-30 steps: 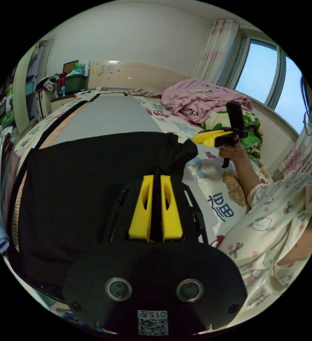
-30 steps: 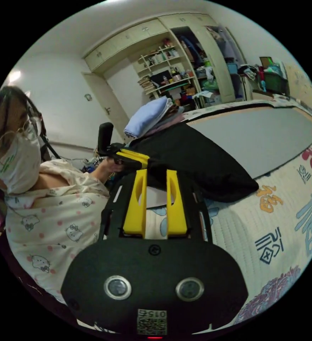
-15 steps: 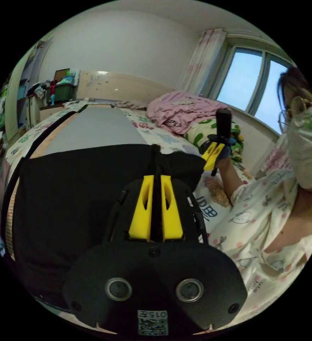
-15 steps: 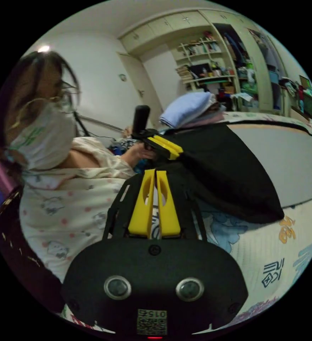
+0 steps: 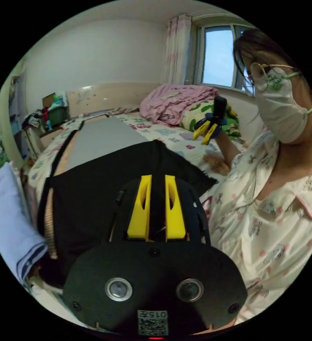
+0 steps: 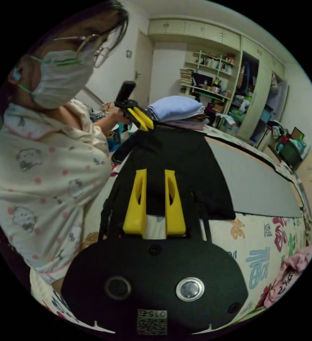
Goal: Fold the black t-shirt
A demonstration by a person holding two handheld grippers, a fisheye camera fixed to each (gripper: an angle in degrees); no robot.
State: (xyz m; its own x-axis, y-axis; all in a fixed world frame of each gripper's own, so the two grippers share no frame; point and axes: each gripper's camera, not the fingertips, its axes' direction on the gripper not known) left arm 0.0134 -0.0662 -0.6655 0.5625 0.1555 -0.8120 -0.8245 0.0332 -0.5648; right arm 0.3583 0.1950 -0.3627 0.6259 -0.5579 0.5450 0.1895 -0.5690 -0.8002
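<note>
The black t-shirt lies flat, folded, on a grey mat on the bed. My left gripper hangs over the shirt's near edge, jaws a little apart, with dark cloth showing through the gap and nothing pinched. In the right gripper view the left gripper hovers just above the shirt's far edge. My right gripper stands open above the shirt's near hem. The left gripper view has the right gripper raised off the bed past the shirt, its jaws spread in a V.
A stack of folded clothes with a light blue top sits beside the shirt. A pink blanket and a green patterned pillow lie further up the printed quilt. The person's body is close by. Shelves and a wardrobe line the wall.
Both grippers have opened and let the shirt's edge drop flat onto the bed. The right gripper has lifted up and away from the cloth. Both cameras have swung towards the person.
</note>
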